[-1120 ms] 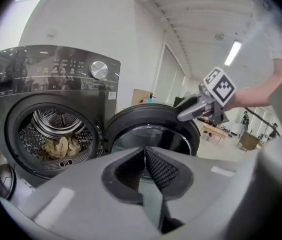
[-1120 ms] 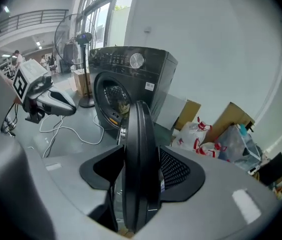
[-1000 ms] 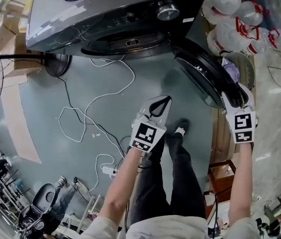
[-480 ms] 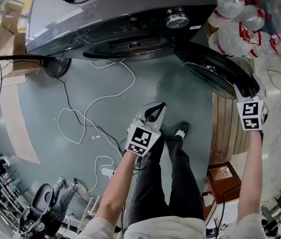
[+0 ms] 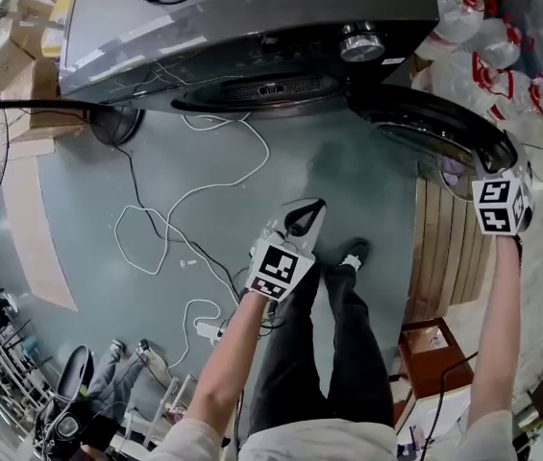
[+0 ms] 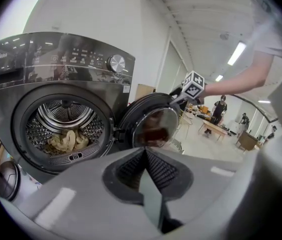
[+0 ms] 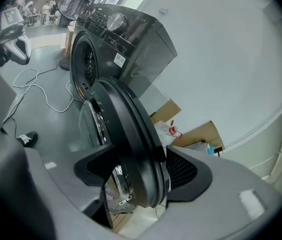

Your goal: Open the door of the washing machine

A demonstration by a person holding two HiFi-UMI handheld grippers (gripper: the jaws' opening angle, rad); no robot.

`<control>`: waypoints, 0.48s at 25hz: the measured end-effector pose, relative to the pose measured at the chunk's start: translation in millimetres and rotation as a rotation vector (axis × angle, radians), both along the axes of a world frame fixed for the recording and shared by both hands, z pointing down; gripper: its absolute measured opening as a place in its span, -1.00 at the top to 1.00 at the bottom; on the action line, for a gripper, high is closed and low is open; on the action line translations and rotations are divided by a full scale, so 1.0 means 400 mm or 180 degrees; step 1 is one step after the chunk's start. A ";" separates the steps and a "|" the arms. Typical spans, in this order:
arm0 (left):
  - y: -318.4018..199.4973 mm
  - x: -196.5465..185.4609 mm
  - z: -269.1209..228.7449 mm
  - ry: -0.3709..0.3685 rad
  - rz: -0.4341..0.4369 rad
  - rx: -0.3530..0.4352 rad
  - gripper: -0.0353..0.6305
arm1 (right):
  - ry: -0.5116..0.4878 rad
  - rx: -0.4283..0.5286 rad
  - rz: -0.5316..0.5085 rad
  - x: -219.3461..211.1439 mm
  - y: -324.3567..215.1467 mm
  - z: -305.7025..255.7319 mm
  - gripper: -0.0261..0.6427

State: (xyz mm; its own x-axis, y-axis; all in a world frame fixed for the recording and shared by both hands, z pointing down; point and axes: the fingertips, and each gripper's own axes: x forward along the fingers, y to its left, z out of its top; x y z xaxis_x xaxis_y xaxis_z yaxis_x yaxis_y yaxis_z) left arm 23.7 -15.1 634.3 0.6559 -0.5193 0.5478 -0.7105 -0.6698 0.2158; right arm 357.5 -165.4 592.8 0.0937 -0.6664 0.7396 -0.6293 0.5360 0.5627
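Note:
The dark grey washing machine (image 5: 252, 17) stands ahead with its round door (image 5: 434, 128) swung open to the right. My right gripper (image 5: 502, 173) is at the door's outer edge. In the right gripper view the door's thick black rim (image 7: 131, 134) lies between the jaws of that gripper (image 7: 138, 169), which are opening, and the pads do not press on it. My left gripper (image 5: 311, 209) hangs shut and empty over the floor, pointing at the machine (image 6: 56, 69). The left gripper view shows yellowish laundry (image 6: 66, 140) in the drum and the door's glass (image 6: 153, 126).
White and black cables (image 5: 194, 190) trail over the grey floor. A fan base (image 5: 108, 123) stands left of the machine. Plastic bags (image 5: 482, 27) and a wire rack sit at the far right. Wooden slats (image 5: 444, 248) and a box (image 5: 430, 346) lie below the door.
The door has swung further open to the right, and my right gripper moved right with it and spread its jaws. My left gripper has barely shifted.

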 end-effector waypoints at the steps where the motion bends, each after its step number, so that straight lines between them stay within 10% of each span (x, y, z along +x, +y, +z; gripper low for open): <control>1: 0.000 -0.005 0.002 -0.0001 -0.0015 -0.0005 0.72 | -0.0012 0.0005 -0.0012 -0.002 0.004 0.000 0.02; 12: 0.023 -0.032 0.026 0.0028 -0.0145 -0.0095 0.72 | -0.0057 0.0035 0.0023 -0.017 0.045 0.004 0.03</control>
